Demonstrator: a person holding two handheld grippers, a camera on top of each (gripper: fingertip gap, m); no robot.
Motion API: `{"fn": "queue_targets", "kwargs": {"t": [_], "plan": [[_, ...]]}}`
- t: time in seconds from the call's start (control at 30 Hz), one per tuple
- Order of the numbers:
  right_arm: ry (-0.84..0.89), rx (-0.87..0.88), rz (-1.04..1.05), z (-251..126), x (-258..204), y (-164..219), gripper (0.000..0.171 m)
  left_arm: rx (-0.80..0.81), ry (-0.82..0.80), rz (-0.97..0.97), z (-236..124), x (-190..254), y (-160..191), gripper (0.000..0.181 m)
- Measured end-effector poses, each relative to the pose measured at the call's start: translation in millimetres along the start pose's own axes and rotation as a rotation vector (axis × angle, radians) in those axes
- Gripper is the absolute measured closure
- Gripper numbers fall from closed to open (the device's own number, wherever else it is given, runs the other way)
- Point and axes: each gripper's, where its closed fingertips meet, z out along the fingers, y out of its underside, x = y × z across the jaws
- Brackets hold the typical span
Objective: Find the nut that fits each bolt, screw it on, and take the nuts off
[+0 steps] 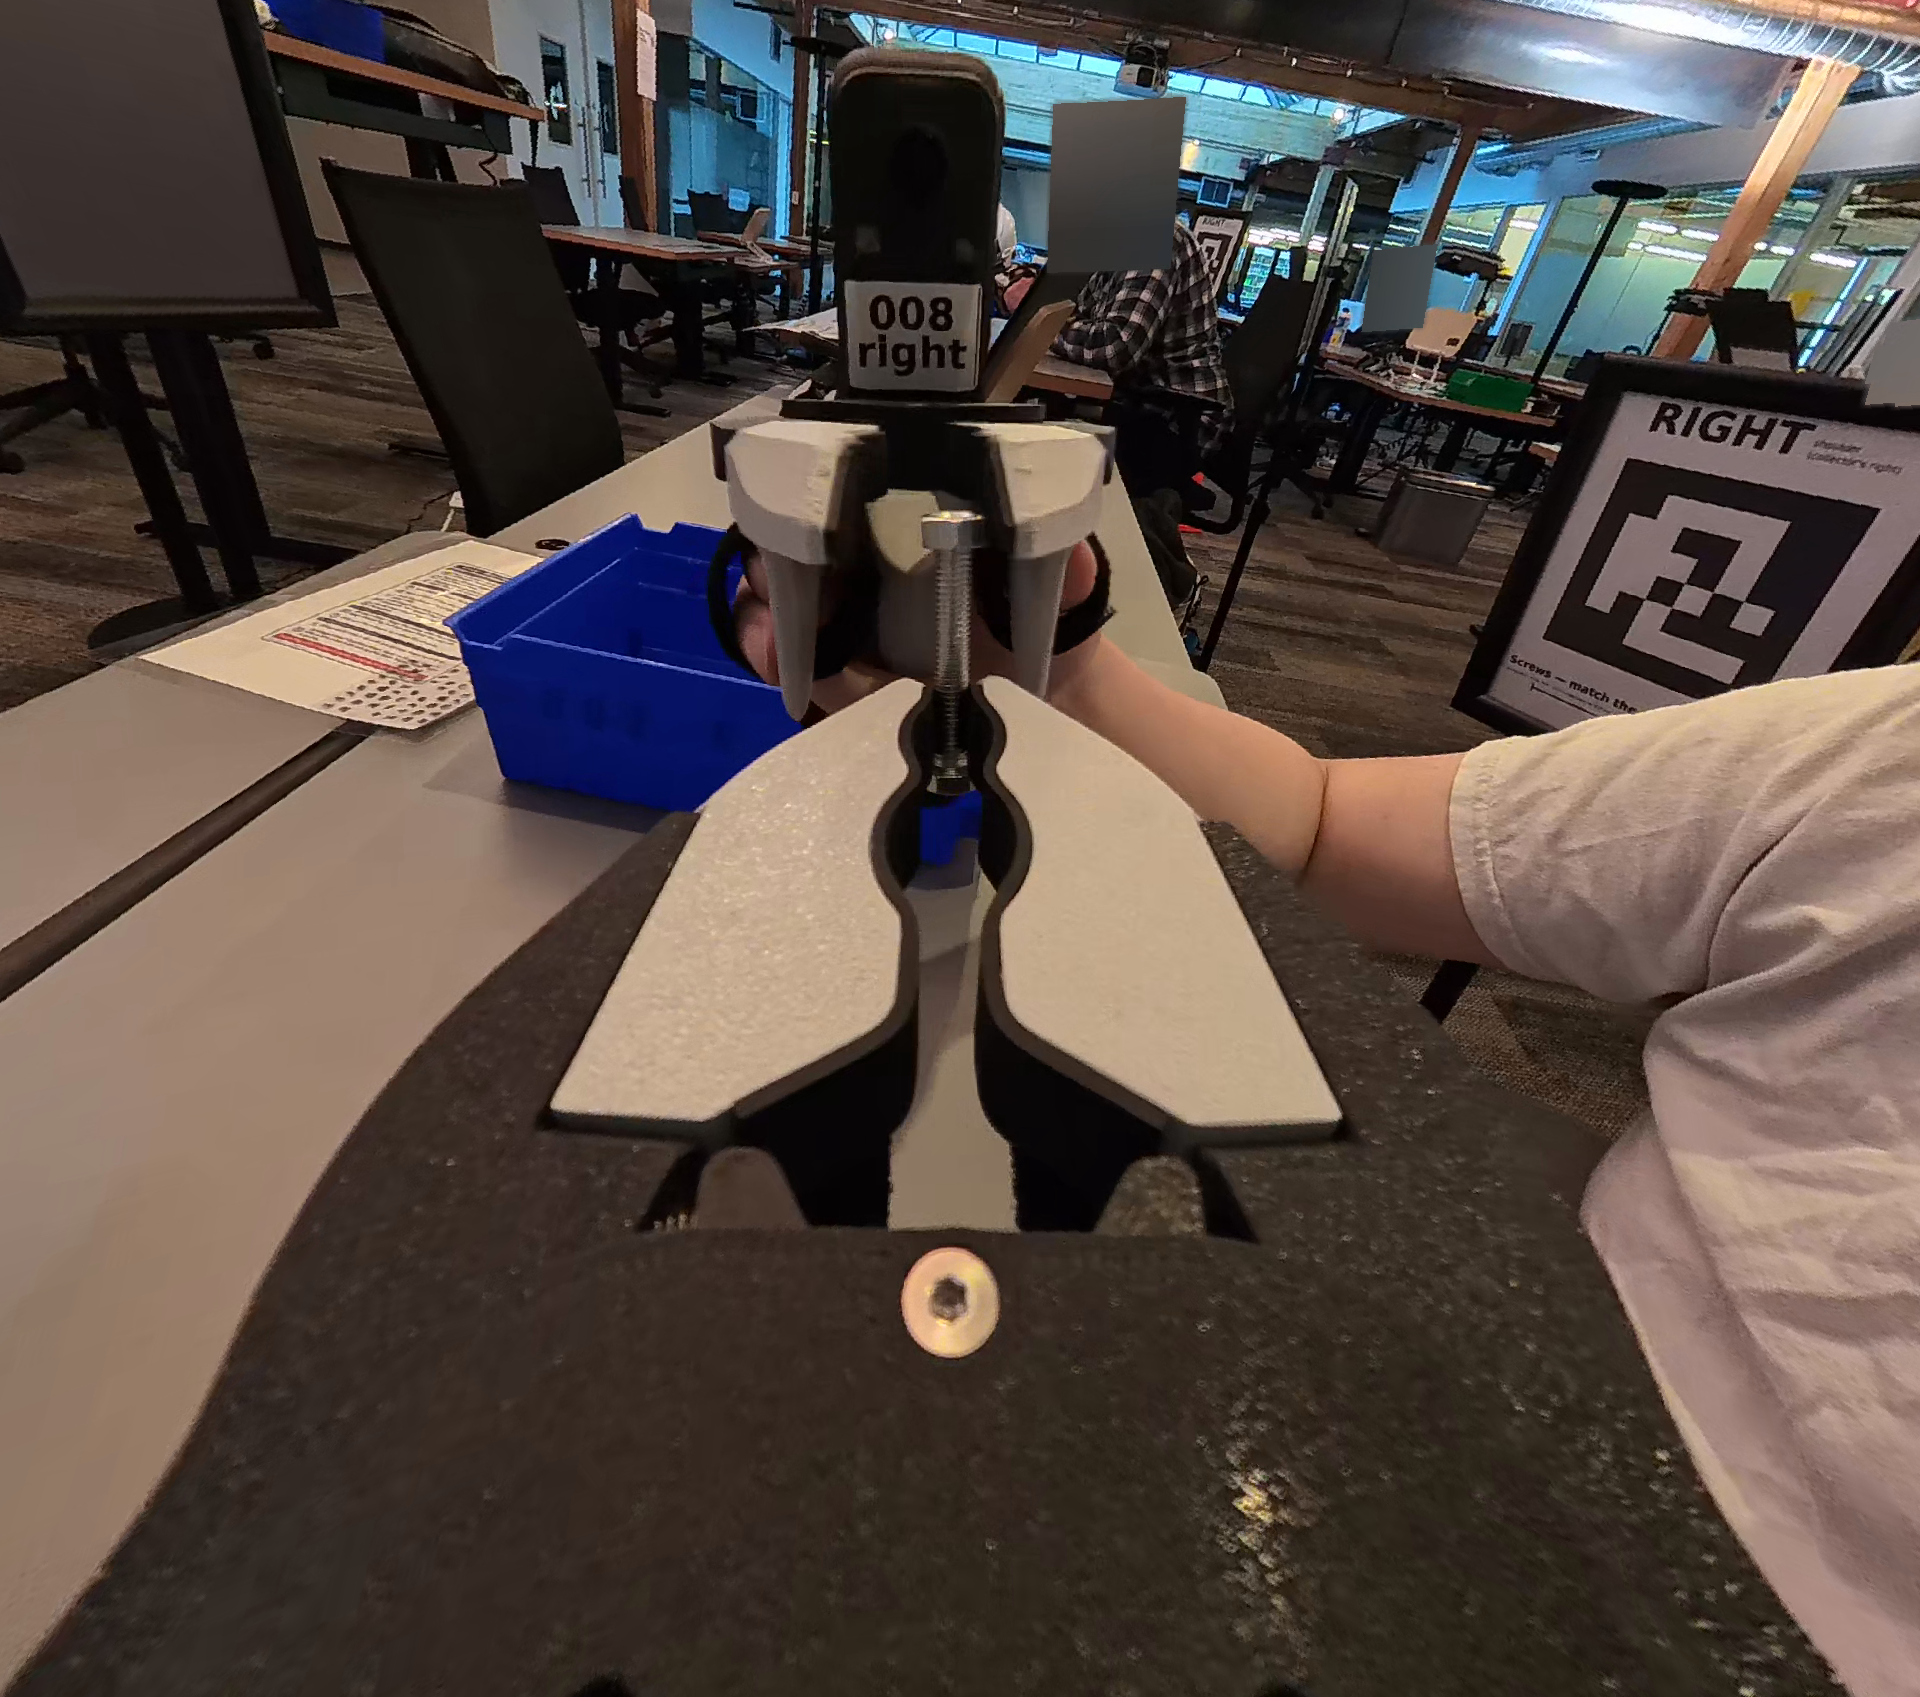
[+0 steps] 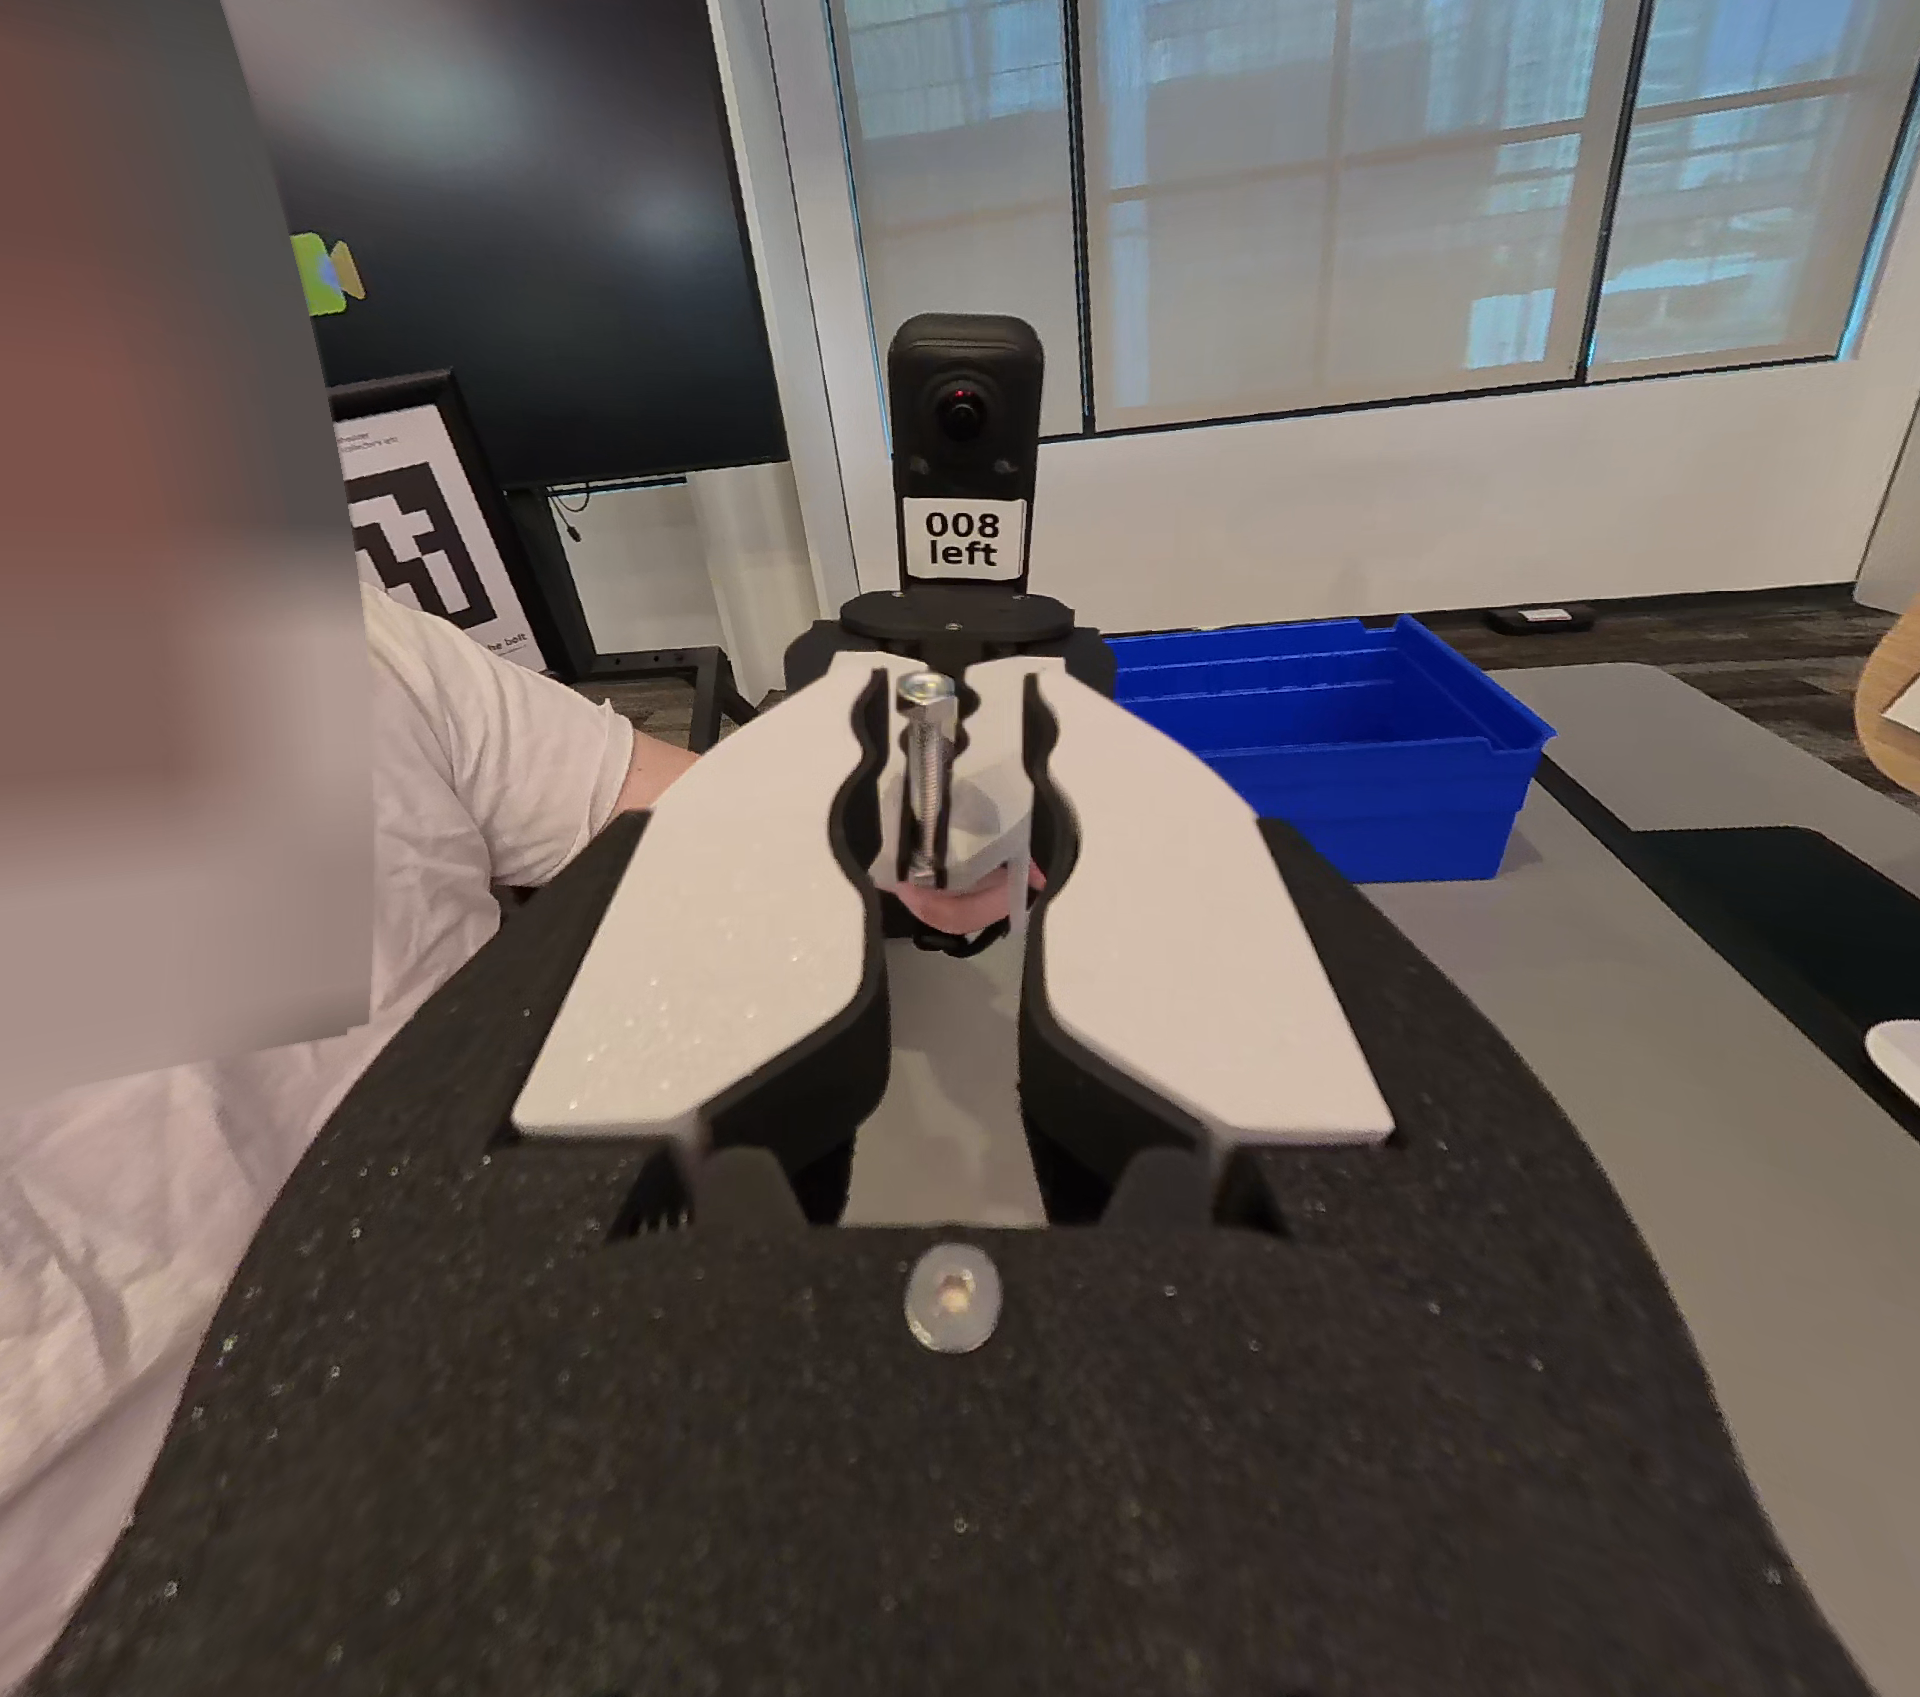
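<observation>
Bolt [image 1: 951, 608] stood upright between facing tongs, right tongs [image 2: 928, 717] pinching its head, left tongs [image 1: 948, 759] pinching the nut [image 1: 947, 777] at its lower end.

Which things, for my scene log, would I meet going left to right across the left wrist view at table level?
paper sheet → blue bin → bolt → framed marker sign

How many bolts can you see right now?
1. The bolt stands upright between the left gripper and right gripper, head up. Others may lie hidden in the blue bin.
</observation>
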Motion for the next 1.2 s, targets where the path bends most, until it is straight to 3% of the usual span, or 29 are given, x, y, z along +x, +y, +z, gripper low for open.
{"fn": "queue_targets", "kwargs": {"t": [0.93,1.2], "plan": [[-0.065,0.010,0.015,-2,-6,1,0.147,0.000,0.006,-0.006,0,0,0,0.177],[-0.066,0.020,0.007,-5,-6,-2,0.159,0.001,0.006,-0.008,0,0,0,0.177]]}}
